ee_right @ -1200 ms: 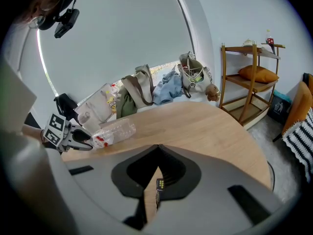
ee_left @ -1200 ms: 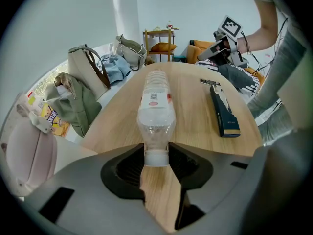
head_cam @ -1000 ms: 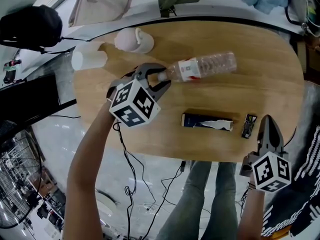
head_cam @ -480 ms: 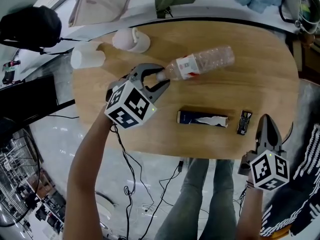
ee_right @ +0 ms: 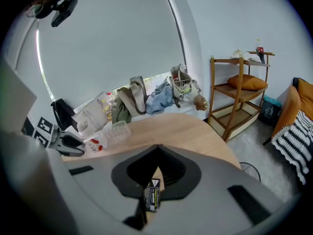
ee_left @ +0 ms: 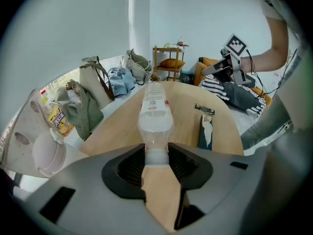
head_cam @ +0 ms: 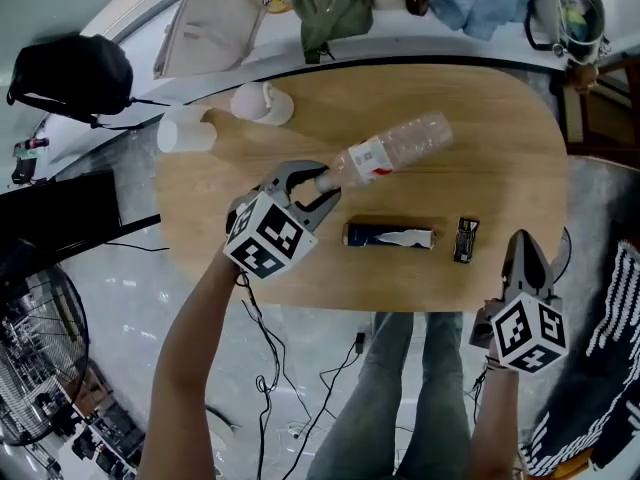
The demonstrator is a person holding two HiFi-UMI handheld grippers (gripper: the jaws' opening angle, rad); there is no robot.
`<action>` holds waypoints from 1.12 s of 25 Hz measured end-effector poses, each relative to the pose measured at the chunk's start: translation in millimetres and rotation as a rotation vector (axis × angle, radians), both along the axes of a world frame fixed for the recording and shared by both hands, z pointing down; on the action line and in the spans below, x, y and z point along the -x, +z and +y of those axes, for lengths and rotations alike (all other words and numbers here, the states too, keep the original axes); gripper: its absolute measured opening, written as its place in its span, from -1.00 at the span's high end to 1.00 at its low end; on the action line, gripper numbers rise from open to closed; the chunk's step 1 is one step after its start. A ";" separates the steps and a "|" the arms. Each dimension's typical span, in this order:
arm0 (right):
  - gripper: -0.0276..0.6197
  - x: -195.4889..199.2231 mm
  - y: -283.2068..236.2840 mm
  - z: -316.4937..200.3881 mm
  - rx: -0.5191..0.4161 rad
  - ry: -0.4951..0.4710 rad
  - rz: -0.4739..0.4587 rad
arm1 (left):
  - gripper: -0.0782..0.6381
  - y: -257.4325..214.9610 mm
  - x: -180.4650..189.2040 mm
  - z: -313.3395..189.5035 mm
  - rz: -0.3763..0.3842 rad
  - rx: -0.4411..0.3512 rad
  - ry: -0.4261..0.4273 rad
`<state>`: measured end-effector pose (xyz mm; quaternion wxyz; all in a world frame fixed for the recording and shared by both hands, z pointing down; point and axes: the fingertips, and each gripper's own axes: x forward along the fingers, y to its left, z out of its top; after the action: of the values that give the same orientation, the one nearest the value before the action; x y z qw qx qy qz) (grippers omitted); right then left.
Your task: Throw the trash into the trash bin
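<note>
**Soft, even light; strong fisheye bending**

You work in bright, diffuse light. The worktop [head_cam: 500, 118] shows only faint, soft-edged shadows and a mild sheen. Both gripper views bend hard toward the rim and fall to black corners. The clear bottle [ee_left: 155, 116] stays sharp up close.

Box [head_cam: 388, 235] left of packet [head_cam: 465, 240], on table [head_cam: 500, 128]

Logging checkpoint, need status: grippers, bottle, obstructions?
Left gripper shut on bottle neck. Right gripper shut, empty. Box, packet on table, apart from bottle.
</note>
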<state>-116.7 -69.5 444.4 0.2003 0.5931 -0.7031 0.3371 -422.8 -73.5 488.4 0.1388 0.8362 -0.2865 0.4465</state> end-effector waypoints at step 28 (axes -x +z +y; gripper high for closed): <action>0.90 -210.0 -41.7 64.8 -0.040 0.327 0.024 | 0.34 -78.6 -238.0 33.5 0.212 0.046 -0.057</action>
<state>93.4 -4.7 402.8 0.1393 0.7076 -0.6012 0.3442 -184.7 -40.0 409.8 0.2000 0.8669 -0.2836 0.3579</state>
